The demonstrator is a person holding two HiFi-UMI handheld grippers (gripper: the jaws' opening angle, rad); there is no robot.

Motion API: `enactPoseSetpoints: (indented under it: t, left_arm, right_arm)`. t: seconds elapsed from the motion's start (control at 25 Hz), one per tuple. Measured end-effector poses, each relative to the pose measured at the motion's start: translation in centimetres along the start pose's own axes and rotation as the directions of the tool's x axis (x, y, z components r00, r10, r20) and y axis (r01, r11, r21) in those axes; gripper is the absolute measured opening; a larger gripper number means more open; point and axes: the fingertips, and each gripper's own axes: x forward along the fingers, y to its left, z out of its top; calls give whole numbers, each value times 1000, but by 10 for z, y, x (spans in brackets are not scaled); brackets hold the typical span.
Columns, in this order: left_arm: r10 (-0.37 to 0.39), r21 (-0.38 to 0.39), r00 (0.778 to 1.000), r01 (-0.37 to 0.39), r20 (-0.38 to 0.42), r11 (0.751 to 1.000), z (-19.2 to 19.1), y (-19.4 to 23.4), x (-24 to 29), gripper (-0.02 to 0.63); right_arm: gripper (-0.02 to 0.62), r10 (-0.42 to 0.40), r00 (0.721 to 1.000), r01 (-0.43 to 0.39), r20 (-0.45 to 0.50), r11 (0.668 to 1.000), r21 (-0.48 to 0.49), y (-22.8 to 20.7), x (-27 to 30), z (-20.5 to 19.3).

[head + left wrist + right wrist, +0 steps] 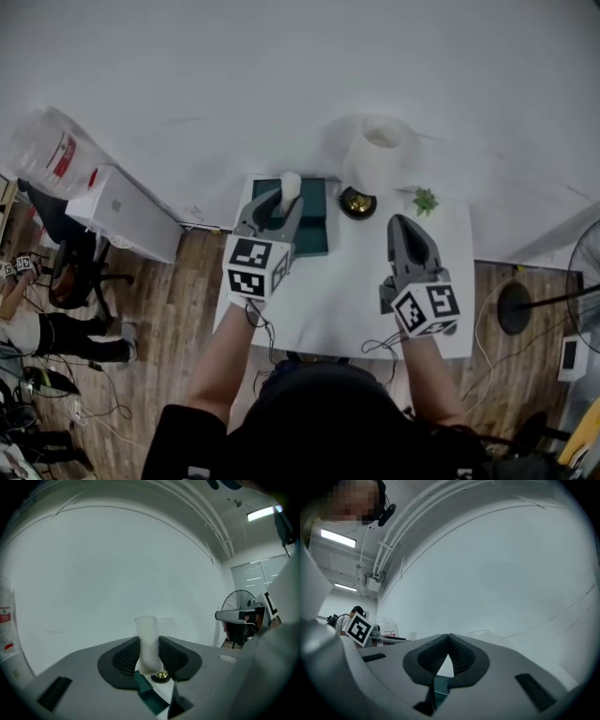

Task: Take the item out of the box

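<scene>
Left gripper (150,654) with fingers pinching a white tube (149,639) over the dark green box (314,230), right gripper (448,638) with fingers pressed together, empty, above the white counter (337,295)

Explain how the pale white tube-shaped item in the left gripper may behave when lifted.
The pale white tube-shaped item seems fairly stiff: it is straight between the jaws of the left gripper. It looks translucent, so probably light. Gripped near its bottom, it might tilt if the grip loosens.

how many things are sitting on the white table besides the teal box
3: a white roll at the back, a dark gold-centred round object in front of it, a small green plant right of that. The left gripper and right gripper may hide more.
</scene>
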Motion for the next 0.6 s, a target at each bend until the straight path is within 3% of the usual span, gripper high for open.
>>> enactPoseSetpoints:
  t: [0.36,0.6]
  left_arm:
    - [-9,70,982,-4,187,998,77,-15,-28,126]
    - [-18,102,966,-8,259,995,101,-21,-45,126]
  right_arm:
    - [5,0,995,10,104,995,-98,4,0,54]
    - [5,7,991,12,132,989,-145,13,-3,71]
